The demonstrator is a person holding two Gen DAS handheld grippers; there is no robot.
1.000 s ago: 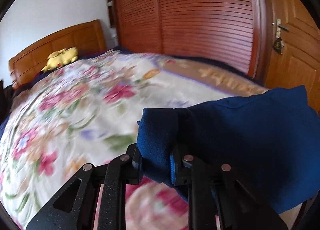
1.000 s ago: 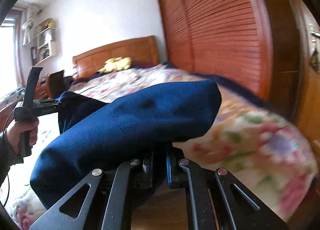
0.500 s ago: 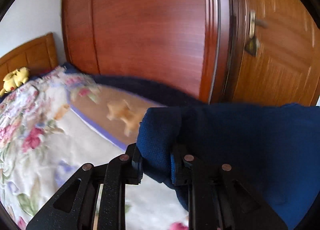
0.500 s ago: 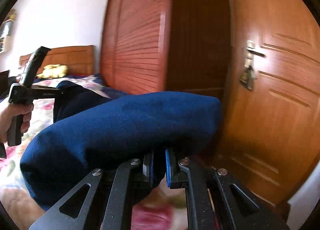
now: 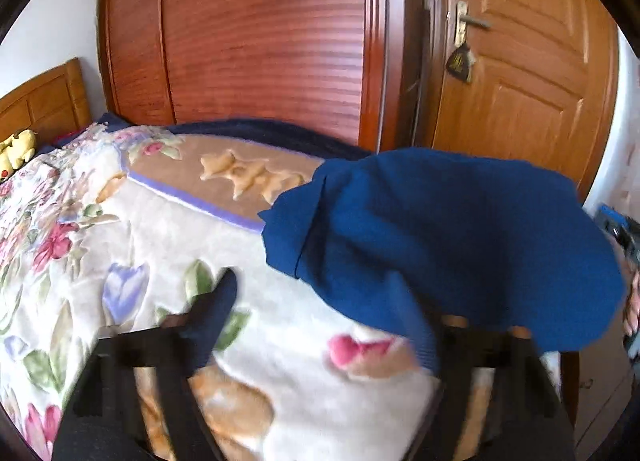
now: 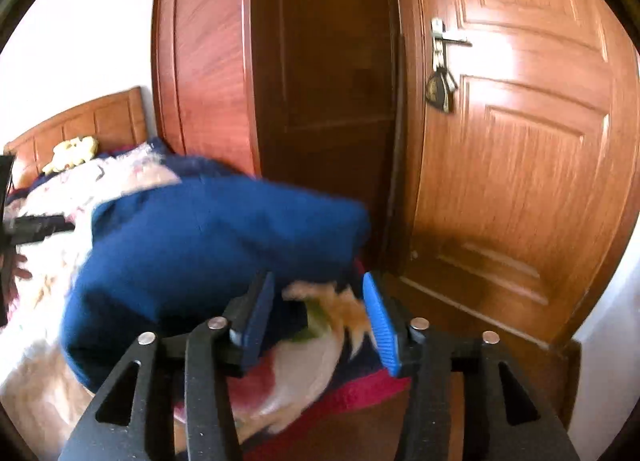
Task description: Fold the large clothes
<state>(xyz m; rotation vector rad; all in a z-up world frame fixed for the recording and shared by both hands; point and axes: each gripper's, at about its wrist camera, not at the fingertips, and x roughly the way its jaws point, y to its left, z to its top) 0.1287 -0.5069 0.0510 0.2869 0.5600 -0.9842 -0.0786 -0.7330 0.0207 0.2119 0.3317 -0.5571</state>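
We see a matt blue knit garment (image 5: 460,237), a plush floral blanket (image 5: 132,245), and a glossy wooden door (image 6: 520,149).

Blue sweater (image 5: 460,237), soft and thick, folded into puffy bundle, lying near corner of flowery bed, edges blurry.

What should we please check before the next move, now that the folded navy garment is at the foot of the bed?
1. Left claw clear of the navy garment: cannot tell; opening, cloth drapes its right finger.
2. Right claw clear: ok; opening, pads apart.
3. Garment on the floral blanket: ok.
4. Fold intact: cannot tell, blurred.
5. Garment clear of the bed's edge: cannot tell.
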